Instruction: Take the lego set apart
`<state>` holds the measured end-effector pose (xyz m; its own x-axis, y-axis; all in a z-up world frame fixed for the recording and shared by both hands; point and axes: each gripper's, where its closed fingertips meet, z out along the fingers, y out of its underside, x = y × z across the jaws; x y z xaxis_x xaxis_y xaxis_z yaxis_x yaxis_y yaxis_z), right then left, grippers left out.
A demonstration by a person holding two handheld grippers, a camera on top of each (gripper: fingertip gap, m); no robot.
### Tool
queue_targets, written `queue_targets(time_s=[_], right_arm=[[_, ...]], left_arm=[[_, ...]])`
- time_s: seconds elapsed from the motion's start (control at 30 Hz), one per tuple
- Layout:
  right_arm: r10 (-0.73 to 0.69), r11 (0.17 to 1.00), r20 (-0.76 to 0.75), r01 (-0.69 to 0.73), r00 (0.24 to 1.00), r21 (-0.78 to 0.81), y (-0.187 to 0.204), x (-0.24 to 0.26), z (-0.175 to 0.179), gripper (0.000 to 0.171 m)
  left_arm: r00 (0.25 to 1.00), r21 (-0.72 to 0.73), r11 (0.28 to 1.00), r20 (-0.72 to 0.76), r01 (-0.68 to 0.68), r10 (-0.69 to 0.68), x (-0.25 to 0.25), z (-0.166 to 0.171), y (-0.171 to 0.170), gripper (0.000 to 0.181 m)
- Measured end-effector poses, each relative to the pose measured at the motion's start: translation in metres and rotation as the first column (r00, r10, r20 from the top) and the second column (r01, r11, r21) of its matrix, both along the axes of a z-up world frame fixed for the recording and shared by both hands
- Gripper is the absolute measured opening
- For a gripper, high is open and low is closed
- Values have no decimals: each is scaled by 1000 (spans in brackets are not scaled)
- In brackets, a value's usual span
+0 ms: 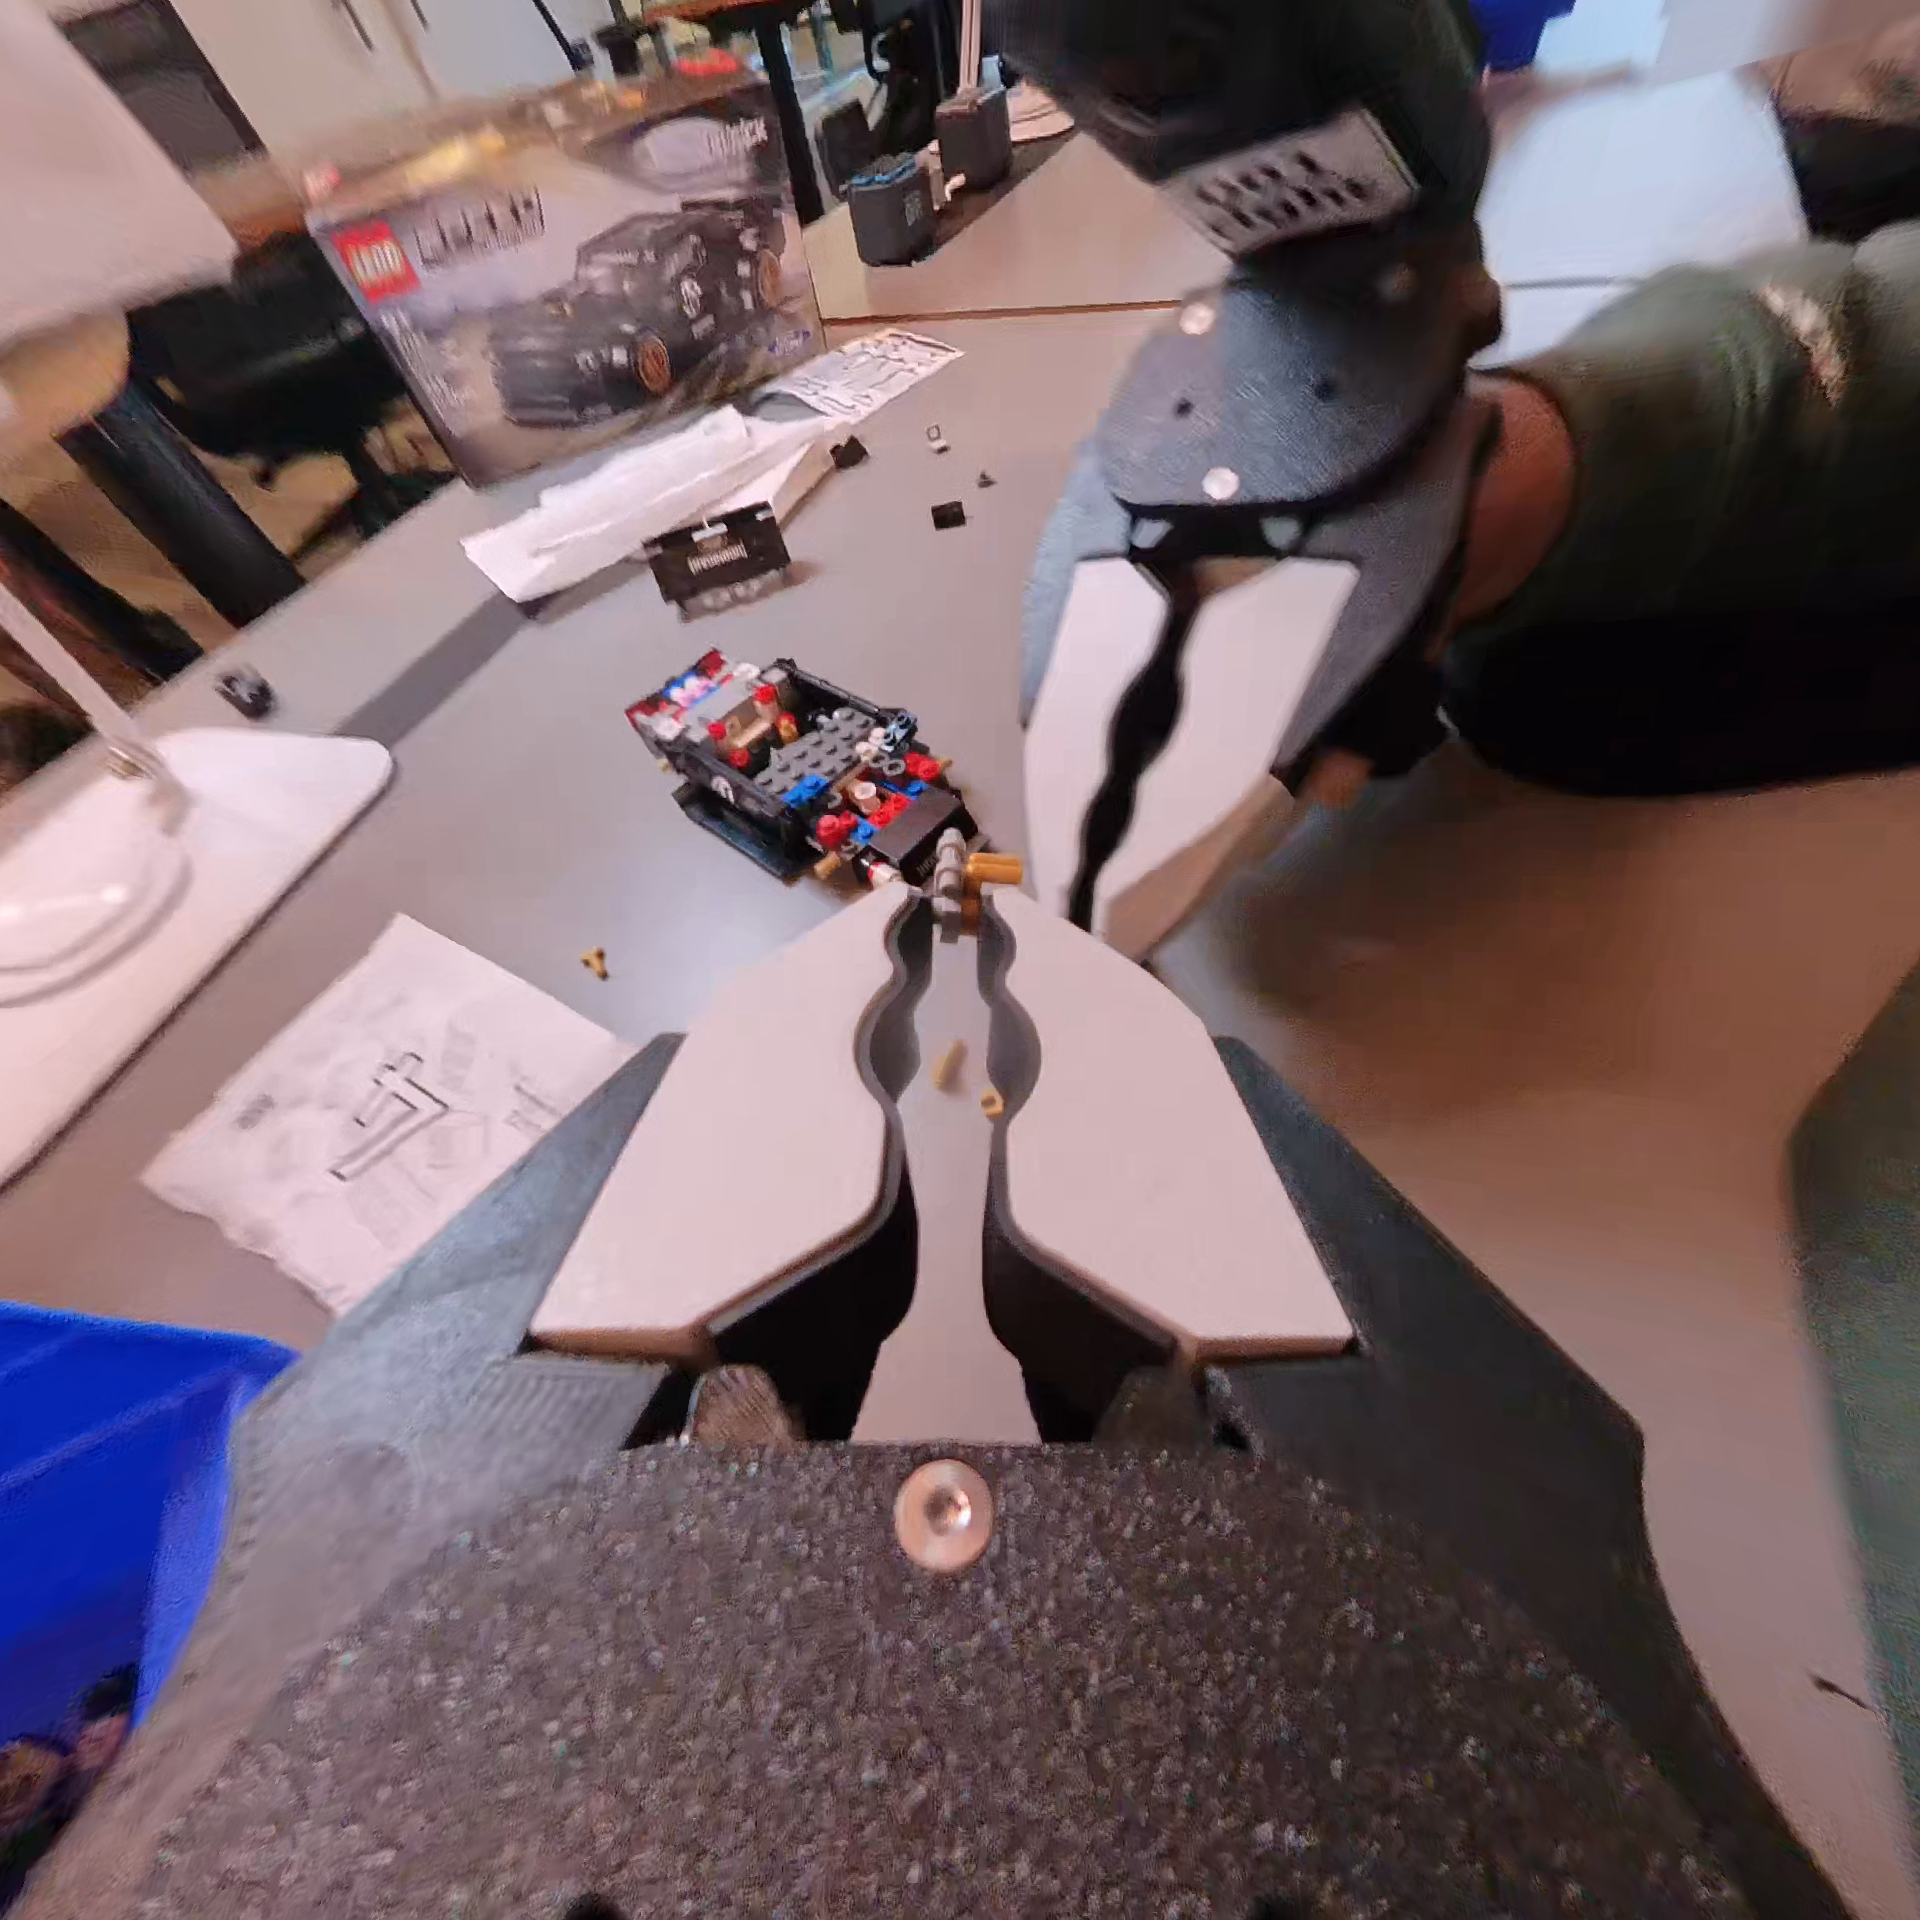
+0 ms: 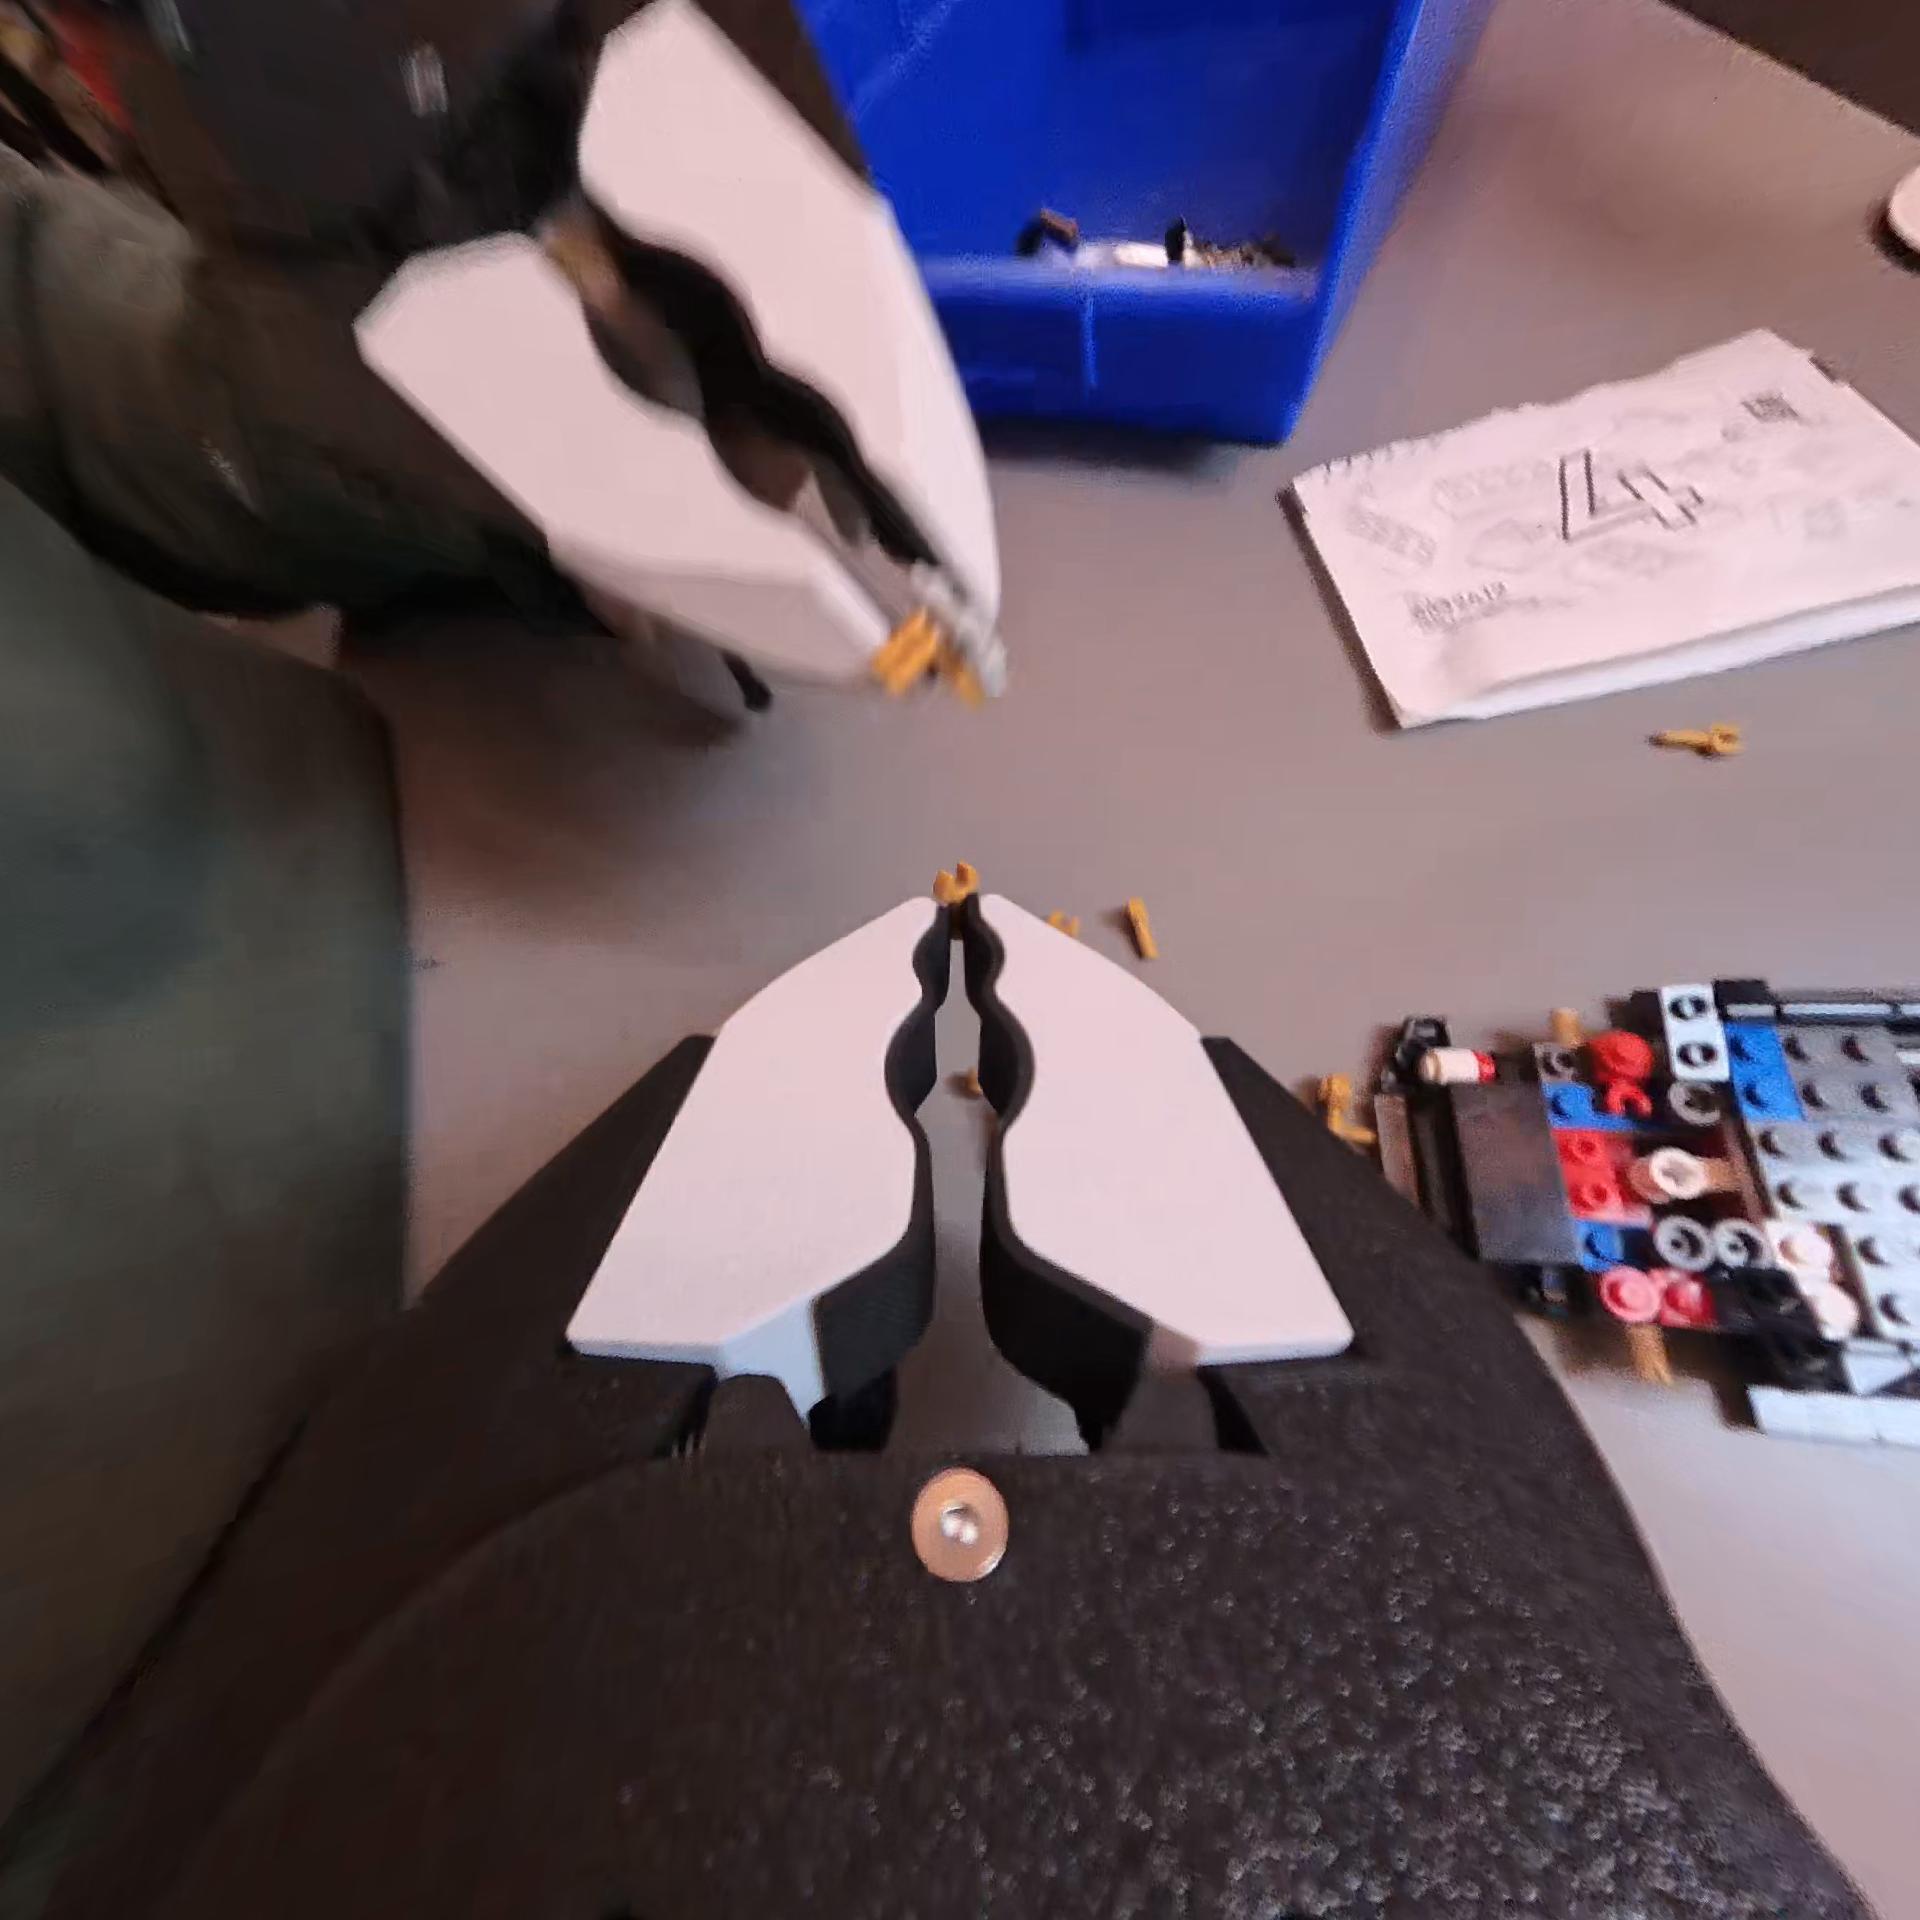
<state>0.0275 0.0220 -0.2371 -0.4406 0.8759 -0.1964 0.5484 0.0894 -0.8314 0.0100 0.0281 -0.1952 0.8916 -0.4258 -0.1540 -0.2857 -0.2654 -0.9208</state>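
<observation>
One partly stripped lego car (image 1: 800,774), one blue bin (image 2: 1132,301), one printed box (image 1: 582,301), one numbered paper bag (image 2: 1621,520), and two grippers, left (image 1: 951,899) and right (image 2: 961,914).

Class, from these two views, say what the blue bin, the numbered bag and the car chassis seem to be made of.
Blue bin: likely moulded plastic, smooth with a slight sheen. Numbered bag: looks like white paper, matte and creased. Car chassis: hard plastic bricks, glossy studs.
</observation>
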Motion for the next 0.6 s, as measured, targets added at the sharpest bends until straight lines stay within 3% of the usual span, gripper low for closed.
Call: queue_targets(time_s=[0.2,0.33,0.6], right_arm=[[-26,997,-74,31,997,68,1,-4,8,6],[-6,990,-118,22,993,137,1,-5,6,8],[7,980,-212,35,977,194,4,-5,18,19]], left_arm=[[961,-83,981,231,174,-151,23,-9,-8,8],[990,-229,966,109,118,-95,14,-44,-6,9],[949,-249,958,310,144,-62,10,-38,-3,8]])
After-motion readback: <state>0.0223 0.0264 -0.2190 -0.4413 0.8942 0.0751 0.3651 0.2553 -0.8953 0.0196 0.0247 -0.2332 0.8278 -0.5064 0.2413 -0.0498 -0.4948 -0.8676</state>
